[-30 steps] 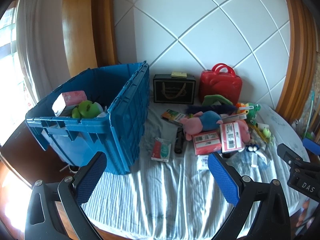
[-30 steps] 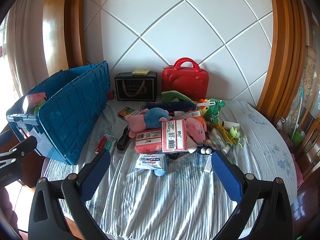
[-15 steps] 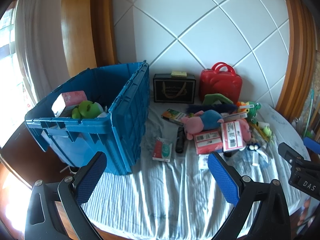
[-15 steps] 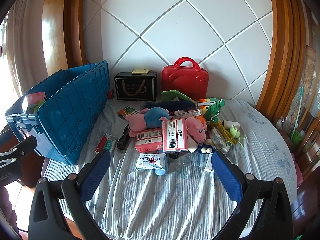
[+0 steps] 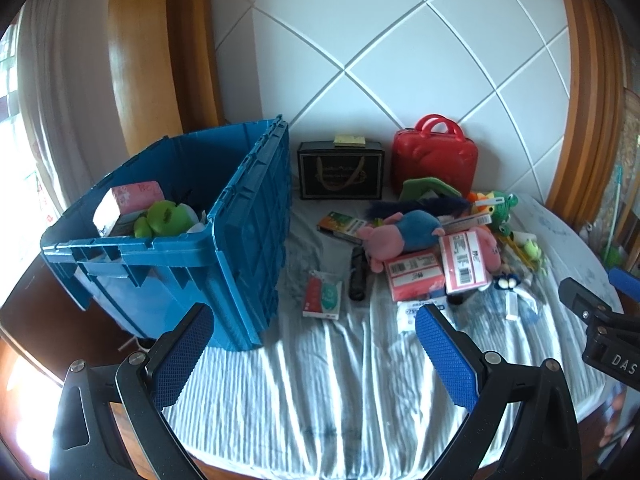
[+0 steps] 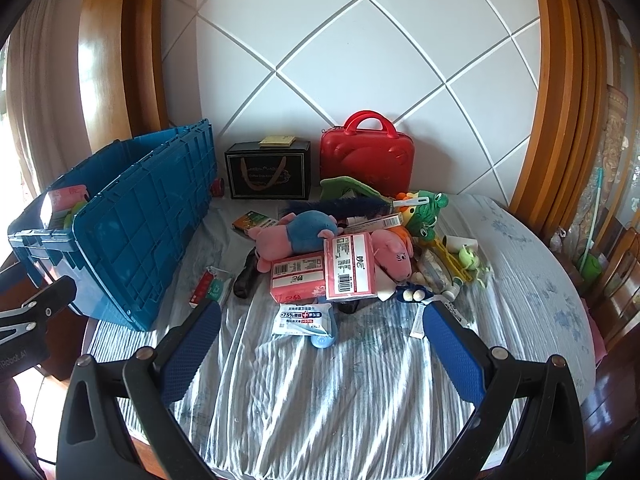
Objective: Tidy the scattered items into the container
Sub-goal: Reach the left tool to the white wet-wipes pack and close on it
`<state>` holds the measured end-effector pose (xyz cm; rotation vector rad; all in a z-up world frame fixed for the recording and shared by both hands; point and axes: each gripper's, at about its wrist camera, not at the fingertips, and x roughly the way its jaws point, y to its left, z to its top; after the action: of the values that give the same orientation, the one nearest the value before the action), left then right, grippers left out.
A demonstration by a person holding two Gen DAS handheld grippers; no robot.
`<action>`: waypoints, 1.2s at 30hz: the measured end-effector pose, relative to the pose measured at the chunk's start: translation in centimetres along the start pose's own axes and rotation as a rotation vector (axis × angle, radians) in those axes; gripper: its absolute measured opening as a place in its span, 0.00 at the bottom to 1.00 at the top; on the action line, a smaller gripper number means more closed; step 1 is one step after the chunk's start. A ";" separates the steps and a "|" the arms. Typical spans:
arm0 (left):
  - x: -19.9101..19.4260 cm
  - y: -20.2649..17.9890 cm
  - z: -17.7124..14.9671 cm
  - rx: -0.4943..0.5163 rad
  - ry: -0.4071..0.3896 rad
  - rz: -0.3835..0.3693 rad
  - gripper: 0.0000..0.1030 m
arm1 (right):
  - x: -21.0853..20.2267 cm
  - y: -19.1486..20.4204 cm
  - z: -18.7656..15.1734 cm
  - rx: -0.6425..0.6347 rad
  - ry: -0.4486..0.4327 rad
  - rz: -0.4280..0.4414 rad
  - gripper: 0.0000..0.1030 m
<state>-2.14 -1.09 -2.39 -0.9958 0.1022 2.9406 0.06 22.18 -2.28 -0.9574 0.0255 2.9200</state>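
White padded wall panel with diagonal seams [image 6: 352, 52] fills upper centre. Glossy curved wooden frame [image 6: 560, 92] at right, another wooden upright [image 5: 160, 48] upper left. Pale curtain [image 5: 52, 80] far left edge. Blue-white striped bedsheet [image 6: 320, 392] across lower frame, wrinkled. Dark wooden chair [image 6: 616, 276] at right edge.

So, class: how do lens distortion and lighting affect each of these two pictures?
Left wrist view: fisheye bends the wooden frame; window glare at the left edge washes out the curtain; the blue crate stays sharp. Right wrist view: straight wall-panel seams curve; sunlight stripes the bedsheet; corners go black.
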 end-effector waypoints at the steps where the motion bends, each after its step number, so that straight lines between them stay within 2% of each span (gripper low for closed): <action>1: 0.2 -0.1 -0.1 0.005 0.002 -0.005 0.99 | 0.1 -0.1 -0.2 0.006 0.003 -0.004 1.00; 5: 2.1 -0.7 -1.0 0.012 0.026 -0.039 0.99 | 0.7 -0.7 -1.6 0.028 0.008 -0.025 1.00; 10: 6.5 -3.6 -2.0 0.044 0.145 -0.091 0.99 | 3.5 -3.7 -4.1 0.068 0.099 -0.071 1.00; 14: 10.8 -7.2 -2.3 0.046 0.219 -0.093 0.99 | 5.7 -8.3 -4.9 0.134 0.122 -0.107 1.00; 17: 15.9 -9.8 -3.3 -0.008 0.337 -0.120 0.99 | 8.3 -12.5 -5.8 0.175 0.151 -0.123 1.00; 19: 19.9 -12.2 -4.0 -0.031 0.420 -0.125 0.99 | 11.0 -15.5 -6.7 0.189 0.205 -0.127 1.00; 22: 24.2 -15.6 -5.0 -0.035 0.487 -0.109 0.97 | 15.8 -20.0 -8.3 0.197 0.321 -0.129 1.00; 25: 27.5 -18.5 -5.7 -0.023 0.524 -0.059 0.95 | 20.2 -24.1 -9.6 0.204 0.403 -0.119 1.00; 29: 29.8 -19.7 -6.2 -0.027 0.554 0.009 0.91 | 25.4 -27.1 -9.9 0.182 0.476 -0.082 1.00; 31: 30.6 -20.0 -6.1 -0.052 0.565 0.025 0.86 | 27.5 -27.7 -9.8 0.159 0.508 -0.065 1.00; 36: 32.4 -21.2 -4.5 -0.079 0.565 0.024 0.86 | 30.9 -27.7 -9.1 0.092 0.551 -0.020 1.00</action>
<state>-24.01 20.09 -26.72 -1.8143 0.0102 2.6042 -17.40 51.36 -27.75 -1.6890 0.1742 2.5129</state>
